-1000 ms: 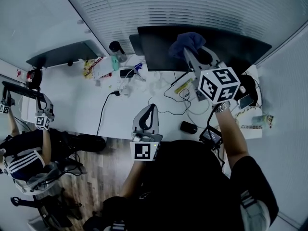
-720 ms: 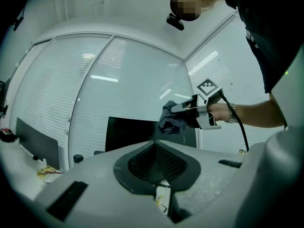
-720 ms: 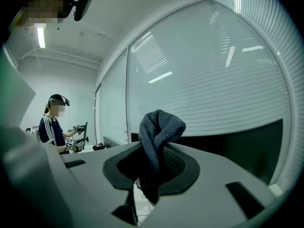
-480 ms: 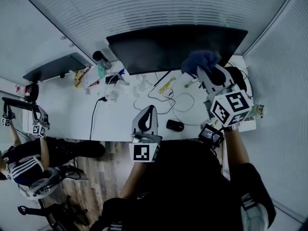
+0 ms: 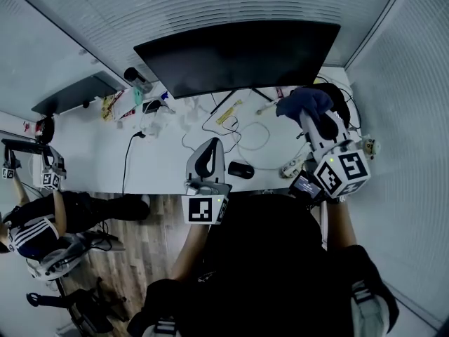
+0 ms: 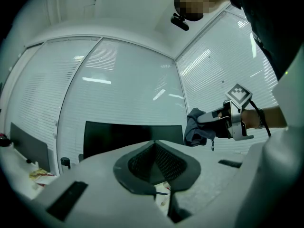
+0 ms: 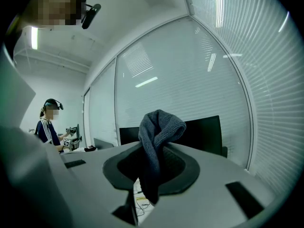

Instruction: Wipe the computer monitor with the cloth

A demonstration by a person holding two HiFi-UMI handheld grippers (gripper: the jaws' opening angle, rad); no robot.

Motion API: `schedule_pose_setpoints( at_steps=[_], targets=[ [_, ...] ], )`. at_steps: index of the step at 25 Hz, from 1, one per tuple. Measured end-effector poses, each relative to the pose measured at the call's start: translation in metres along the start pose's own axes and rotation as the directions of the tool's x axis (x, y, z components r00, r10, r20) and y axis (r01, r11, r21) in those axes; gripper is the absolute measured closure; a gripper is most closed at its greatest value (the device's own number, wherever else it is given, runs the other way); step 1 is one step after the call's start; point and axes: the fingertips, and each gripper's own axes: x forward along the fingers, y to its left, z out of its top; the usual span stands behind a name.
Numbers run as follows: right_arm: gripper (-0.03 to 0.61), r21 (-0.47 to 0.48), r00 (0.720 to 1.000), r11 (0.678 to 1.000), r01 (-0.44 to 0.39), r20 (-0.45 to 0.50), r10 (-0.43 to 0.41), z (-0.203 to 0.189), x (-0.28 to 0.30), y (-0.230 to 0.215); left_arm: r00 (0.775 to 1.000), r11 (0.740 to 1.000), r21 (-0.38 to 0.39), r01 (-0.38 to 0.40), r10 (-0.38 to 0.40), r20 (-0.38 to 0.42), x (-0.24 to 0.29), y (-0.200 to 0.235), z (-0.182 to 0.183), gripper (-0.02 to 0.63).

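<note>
Grey cloth (image 7: 159, 125) clamped by the right gripper (image 5: 310, 118).

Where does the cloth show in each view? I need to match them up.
Head view: cloth right of centre, at the tip of the right gripper, below the right end of the monitor.
Left gripper view: cloth right of centre, beside the monitor's right edge.
Right gripper view: cloth centre, clamped between the jaws.
Shared landmark: the black monitor.

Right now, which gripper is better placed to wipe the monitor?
Right. The right gripper is shut on the cloth, close to the monitor; the left gripper is shut on nothing, farther back.
</note>
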Motion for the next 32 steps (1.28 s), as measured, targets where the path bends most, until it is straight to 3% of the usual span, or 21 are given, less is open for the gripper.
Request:
schedule_pose_setpoints(
  at_steps=[5,16,29,32],
  targets=[
    [0.511,0.002,1.000,1.000,-0.019,-0.011,0.019,-0.019,-0.030,-0.004,1.000,1.000,-0.013,-0.025,0.025,-0.010,-0.006,-0.022,-0.004,0.606],
    [0.511,0.070,0.997,0.998,-0.008,-0.077,0.014,-0.061,-0.080,-0.012,1.000,1.000,-0.018,-0.006,0.005,-0.026,-0.023,-0.063,-0.018,0.606],
    [0.515,0.062,0.994,0.998,-0.012,-0.110,0.019,-0.073,-0.087,-0.010,0.997,0.999,-0.013,-0.046,0.045,-0.065,-0.037,-0.069,-0.021,0.606],
    [0.515,0.060,0.993,0.998,-0.023,-0.111,0.030,-0.074,-0.087,-0.007,0.998,0.999,-0.010,-0.045,0.045,-0.037,-0.042,-0.068,-0.020,0.606]
  ],
)
